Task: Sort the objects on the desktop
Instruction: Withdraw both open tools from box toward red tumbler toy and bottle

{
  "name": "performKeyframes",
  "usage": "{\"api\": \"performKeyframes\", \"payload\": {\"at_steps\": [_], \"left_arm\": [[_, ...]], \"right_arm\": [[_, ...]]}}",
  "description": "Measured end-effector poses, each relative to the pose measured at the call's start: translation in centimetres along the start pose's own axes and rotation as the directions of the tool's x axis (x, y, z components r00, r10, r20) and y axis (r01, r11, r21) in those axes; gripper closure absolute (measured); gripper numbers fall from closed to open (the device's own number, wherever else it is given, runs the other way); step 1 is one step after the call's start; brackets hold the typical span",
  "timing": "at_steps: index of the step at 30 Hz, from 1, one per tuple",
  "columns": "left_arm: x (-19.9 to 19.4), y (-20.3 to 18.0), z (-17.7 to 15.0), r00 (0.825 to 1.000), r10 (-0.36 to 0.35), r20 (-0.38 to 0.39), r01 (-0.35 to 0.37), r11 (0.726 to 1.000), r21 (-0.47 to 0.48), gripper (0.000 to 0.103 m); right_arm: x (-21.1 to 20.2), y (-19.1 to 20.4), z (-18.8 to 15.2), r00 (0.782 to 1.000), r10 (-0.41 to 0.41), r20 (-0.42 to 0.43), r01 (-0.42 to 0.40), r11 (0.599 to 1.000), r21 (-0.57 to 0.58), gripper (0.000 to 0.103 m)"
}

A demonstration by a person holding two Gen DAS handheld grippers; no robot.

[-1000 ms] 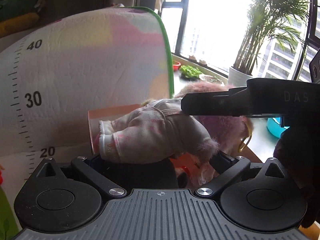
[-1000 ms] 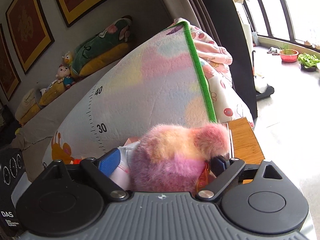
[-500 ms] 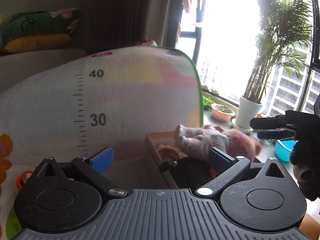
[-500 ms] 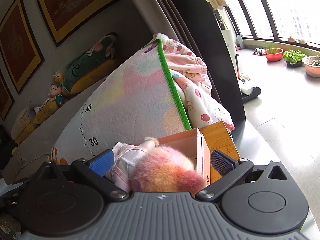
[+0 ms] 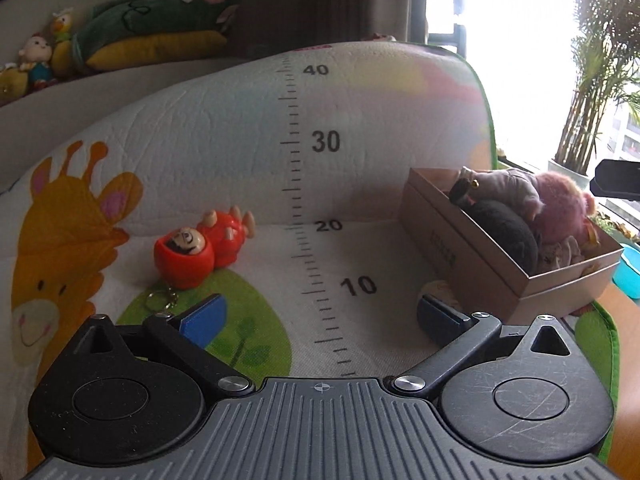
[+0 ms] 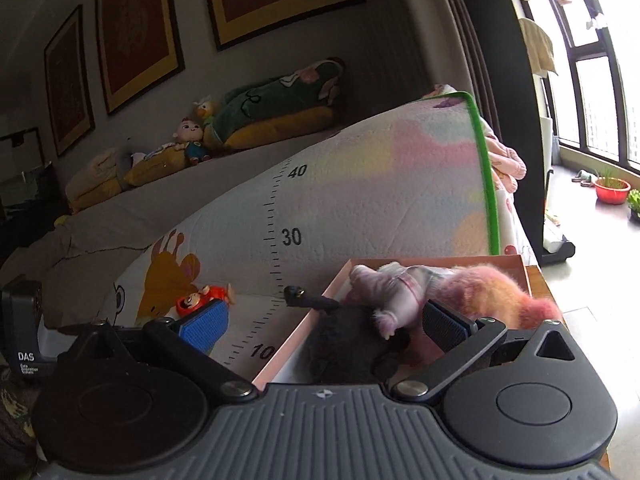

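A pink plush doll [image 5: 554, 208] [image 6: 486, 288] in a pale outfit lies on a black plush [image 5: 508, 230] [image 6: 344, 344] inside a cardboard box [image 5: 452, 240] [image 6: 304, 324] at the mat's right side. A red figure keychain [image 5: 200, 246] [image 6: 200, 300] lies on the mat to the left. My left gripper [image 5: 320, 314] is open over the mat, between the keychain and the box, holding nothing. My right gripper [image 6: 324, 322] is open just above the box's near end, with nothing held.
A padded play mat [image 5: 248, 136] with a printed ruler and giraffe covers the table and curves up behind. Wooden table edge [image 5: 624, 312] shows at the right. A sofa back with stuffed toys [image 6: 256, 124] stands behind. Plant pots [image 6: 610, 190] stand by the window.
Both grippers opened and let go of the pink doll, which now lies in the box. Both pulled back, and the left one swung left so the red keychain came into view.
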State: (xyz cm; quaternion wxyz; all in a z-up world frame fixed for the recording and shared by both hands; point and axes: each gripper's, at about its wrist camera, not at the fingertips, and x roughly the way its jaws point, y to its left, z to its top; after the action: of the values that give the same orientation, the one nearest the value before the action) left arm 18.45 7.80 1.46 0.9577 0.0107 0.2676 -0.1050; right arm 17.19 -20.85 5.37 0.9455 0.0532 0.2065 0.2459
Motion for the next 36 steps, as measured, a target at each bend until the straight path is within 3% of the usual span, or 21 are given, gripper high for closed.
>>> {"api": "performKeyframes", "payload": {"at_steps": [4,7,11,16,22,26,36], "left_arm": [[0.9,1.3,-0.2,0.997,0.071,0.006,-0.07,0.996,-0.058,0.0],[1.6,2.6,-0.3,0.995,0.099,0.004,-0.098,0.985,-0.139,0.0],[2.2,4.3,-0.9,0.995,0.098,-0.015,-0.099,0.966,-0.237,0.0],[2.7,5.6,-1.5,0.996,0.074,-0.045,-0.085,0.944,-0.319,0.0],[2.8,6.0,-1.9,0.997,0.065,-0.046,-0.077,0.931,-0.356,0.0],[2.8,6.0,-2.0,0.997,0.064,-0.046,-0.076,0.931,-0.357,0.0],[3.2,6.1,-1.6,0.997,0.061,-0.054,-0.076,0.939,-0.336,0.0]], "right_arm": [[1.3,3.1,-2.6,0.988,0.101,-0.115,-0.107,0.993,-0.053,0.0],[2.1,5.1,-4.8,0.963,0.17,-0.207,-0.19,0.978,-0.08,0.0],[3.6,7.3,-7.1,0.931,0.181,-0.318,-0.231,0.965,-0.126,0.0],[5.4,8.3,-7.6,0.911,0.161,-0.38,-0.229,0.963,-0.14,0.0],[8.1,9.5,-7.1,0.914,0.148,-0.377,-0.214,0.967,-0.139,0.0],[9.4,11.9,-7.6,0.905,0.091,-0.415,-0.226,0.931,-0.288,0.0],[9.9,12.8,-7.8,0.898,0.131,-0.42,-0.276,0.912,-0.305,0.0]]}}
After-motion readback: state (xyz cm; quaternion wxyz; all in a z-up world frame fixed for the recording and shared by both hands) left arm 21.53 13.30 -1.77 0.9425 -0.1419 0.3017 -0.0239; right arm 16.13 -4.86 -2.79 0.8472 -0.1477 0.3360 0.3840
